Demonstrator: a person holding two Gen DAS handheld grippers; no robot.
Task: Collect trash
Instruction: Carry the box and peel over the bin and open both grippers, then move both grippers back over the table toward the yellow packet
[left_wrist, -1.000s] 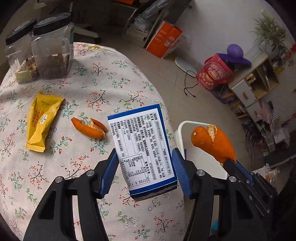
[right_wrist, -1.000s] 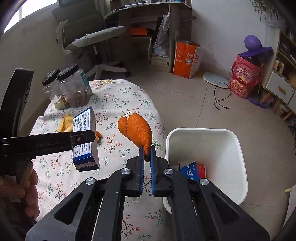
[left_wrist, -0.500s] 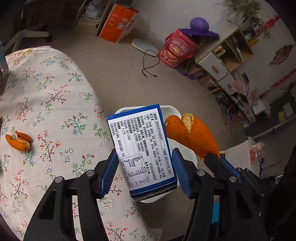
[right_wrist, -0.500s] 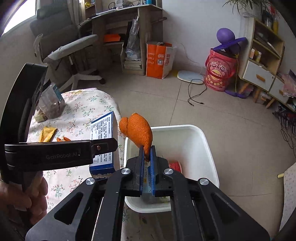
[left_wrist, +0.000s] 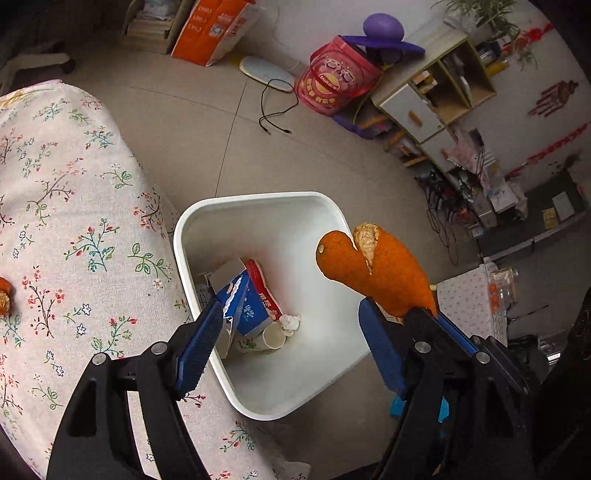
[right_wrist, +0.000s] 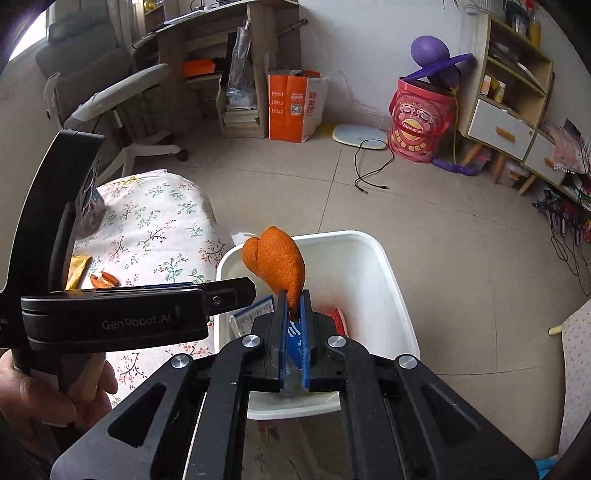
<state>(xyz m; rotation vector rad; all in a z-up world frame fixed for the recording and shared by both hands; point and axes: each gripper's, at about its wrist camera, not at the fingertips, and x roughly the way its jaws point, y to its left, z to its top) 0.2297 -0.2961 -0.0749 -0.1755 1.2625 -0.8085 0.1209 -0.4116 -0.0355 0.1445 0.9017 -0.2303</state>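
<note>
The white bin (left_wrist: 258, 197) stands on the floor beside the floral table (left_wrist: 55, 221). My left gripper (left_wrist: 291, 306) hangs over it with its jaws opening and nothing pressed between the pads. The blue and white box (left_wrist: 240, 299) lies tilted inside the bin, close under the left finger, among a red carton (left_wrist: 264, 291) and a paper cup (left_wrist: 273, 338). My right gripper (right_wrist: 293, 299) is shut on a large orange peel (right_wrist: 277, 262) above the bin (right_wrist: 384, 266). The peel (left_wrist: 376, 269) also shows to the right of the left gripper.
A small peel piece (right_wrist: 105, 279) and a yellow wrapper (right_wrist: 77, 271) lie on the table. A hand (right_wrist: 37, 387) holds the left gripper's handle. On the floor beyond are a red bucket (right_wrist: 421, 122), a cable (right_wrist: 369, 177), an office chair (right_wrist: 122, 103) and shelves (right_wrist: 509, 110).
Both grippers swung from over the table to over the bin. The left jaws spread and the blue box dropped out of them into the bin. The right still holds the peel.
</note>
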